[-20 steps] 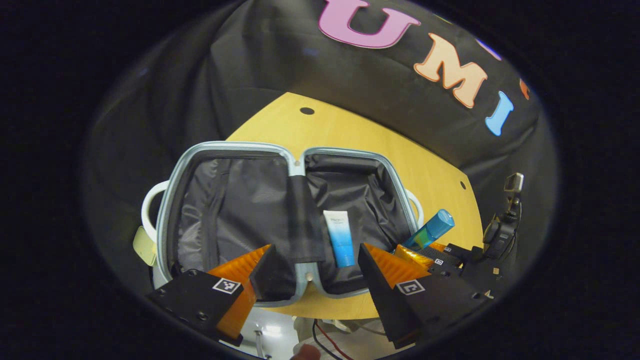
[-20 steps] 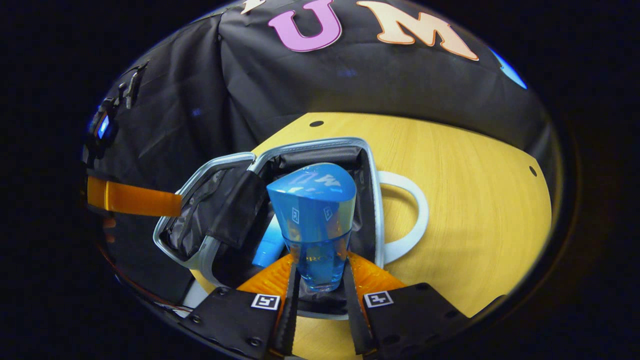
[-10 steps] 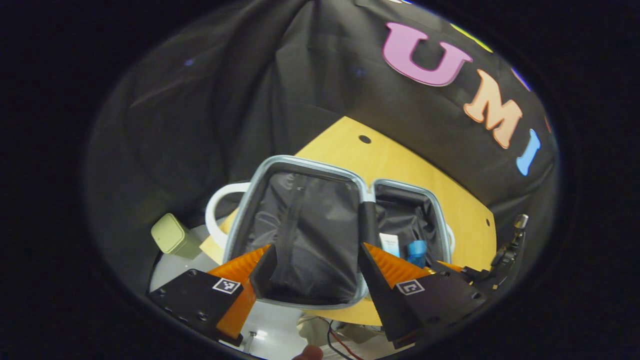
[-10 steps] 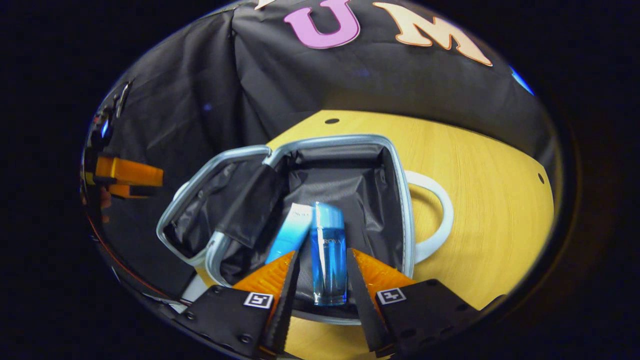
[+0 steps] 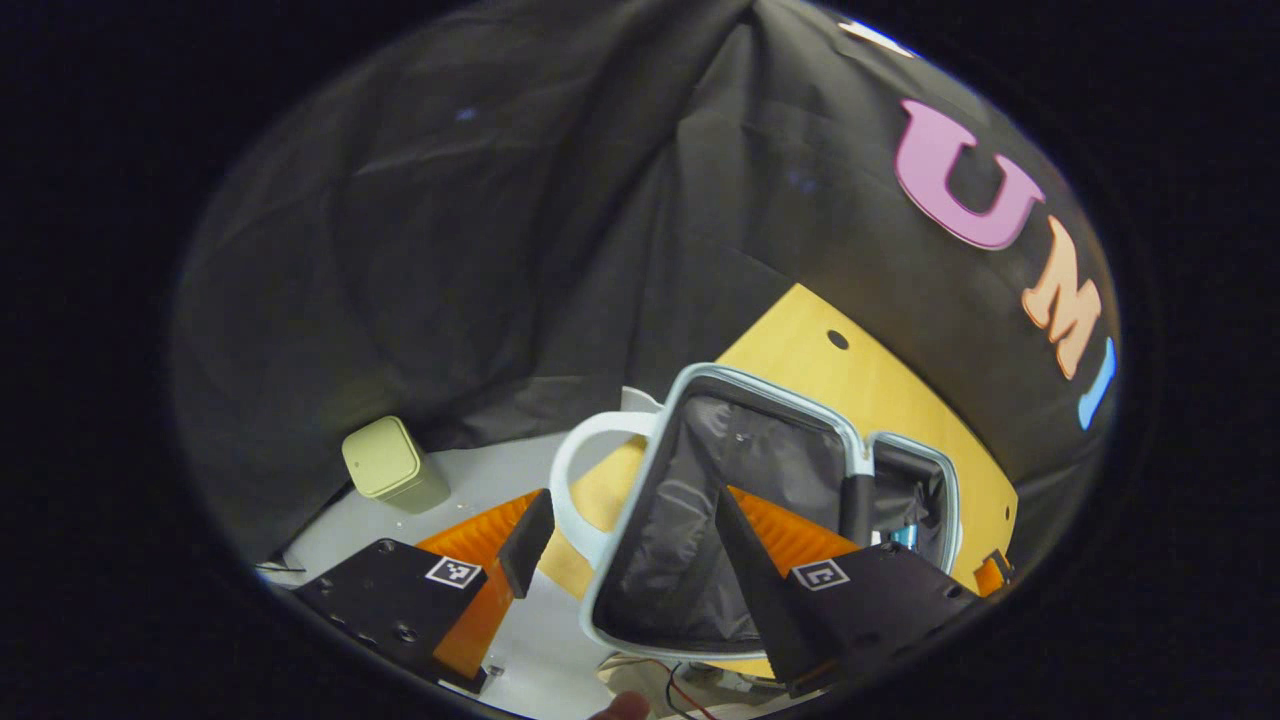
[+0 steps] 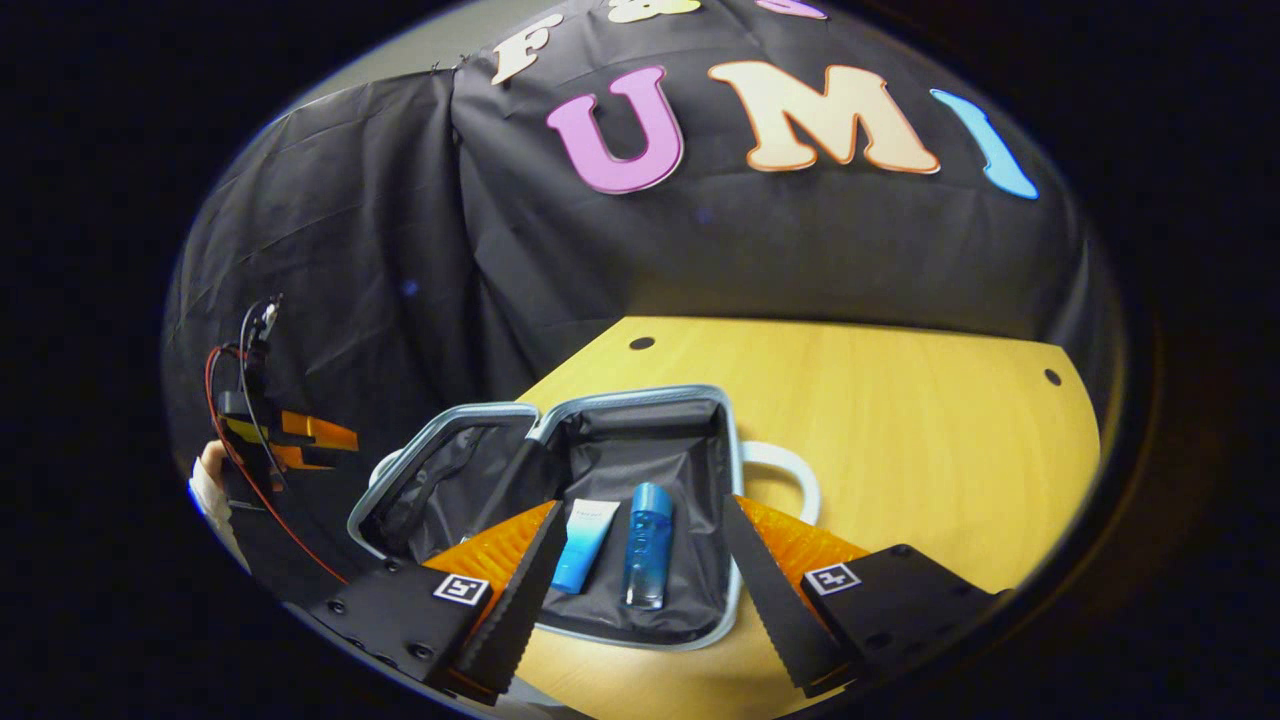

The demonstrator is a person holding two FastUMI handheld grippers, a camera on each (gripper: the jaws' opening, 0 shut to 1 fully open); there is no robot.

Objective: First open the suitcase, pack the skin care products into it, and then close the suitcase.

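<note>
The suitcase (image 6: 560, 500) lies open on the wooden worktop (image 6: 900, 420), a tube (image 6: 585, 530) and a blue bottle (image 6: 648, 545) side by side in its right half. The right gripper (image 6: 635, 575) hovers above them, fingers apart and empty. The left gripper (image 5: 620, 545), fingers also spread, frames the suitcase's white handle (image 5: 580, 480), near a green box (image 5: 385, 465).
</note>
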